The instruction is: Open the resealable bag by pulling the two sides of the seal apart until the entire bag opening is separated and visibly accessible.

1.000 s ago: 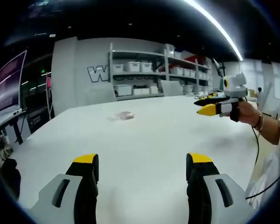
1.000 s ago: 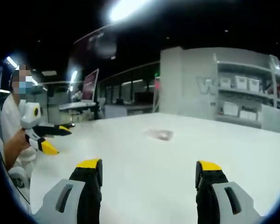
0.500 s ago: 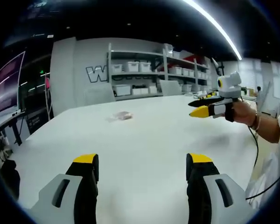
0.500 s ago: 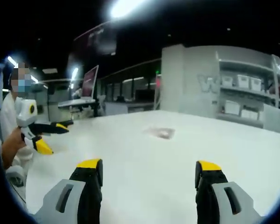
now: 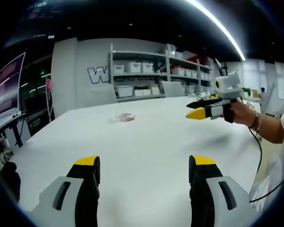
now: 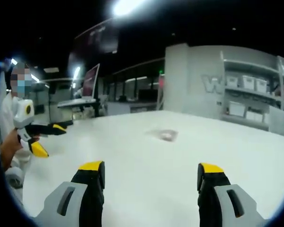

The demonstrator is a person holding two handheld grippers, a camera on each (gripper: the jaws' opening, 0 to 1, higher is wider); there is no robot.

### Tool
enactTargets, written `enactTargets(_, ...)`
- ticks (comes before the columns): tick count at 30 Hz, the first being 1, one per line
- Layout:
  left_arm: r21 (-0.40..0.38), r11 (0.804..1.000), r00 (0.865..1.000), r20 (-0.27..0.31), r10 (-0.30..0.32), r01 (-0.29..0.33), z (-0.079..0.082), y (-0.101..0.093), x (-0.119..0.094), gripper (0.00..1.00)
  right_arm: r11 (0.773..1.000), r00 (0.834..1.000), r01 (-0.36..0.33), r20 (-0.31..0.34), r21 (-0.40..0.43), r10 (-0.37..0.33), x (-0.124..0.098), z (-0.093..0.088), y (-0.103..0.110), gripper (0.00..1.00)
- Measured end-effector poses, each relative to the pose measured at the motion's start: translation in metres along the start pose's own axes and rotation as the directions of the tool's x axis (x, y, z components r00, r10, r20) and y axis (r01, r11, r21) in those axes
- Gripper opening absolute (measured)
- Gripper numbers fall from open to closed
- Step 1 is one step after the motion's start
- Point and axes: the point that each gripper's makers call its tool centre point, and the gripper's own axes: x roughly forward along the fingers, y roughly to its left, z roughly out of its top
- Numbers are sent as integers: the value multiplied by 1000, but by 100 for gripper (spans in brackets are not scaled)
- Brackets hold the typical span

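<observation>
White bench [image 5: 146,142] stretches wide — resealable bag [image 5: 124,117] lies flat mid-surface, well apart from both tools; left tool [image 5: 144,172] and right tool [image 6: 145,177] hover spread, empty — likely readying an approach.

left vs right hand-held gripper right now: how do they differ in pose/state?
Both are open and hold nothing, above the white table.

1. In the left gripper view, the right hand-held gripper points across the table, its jaws one above the other; the left hand-held gripper shows jaws side by side.
2. Neither touches the resealable bag, which lies flat farther up the table; no clear difference in distance.
</observation>
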Motion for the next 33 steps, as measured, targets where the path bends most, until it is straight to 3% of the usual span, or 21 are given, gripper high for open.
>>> enactTargets(33,-2,1000,1000,-2,6,-6,0,3,-1,76,1000,998,-5,-59,-21,4,37,-8,-11,77)
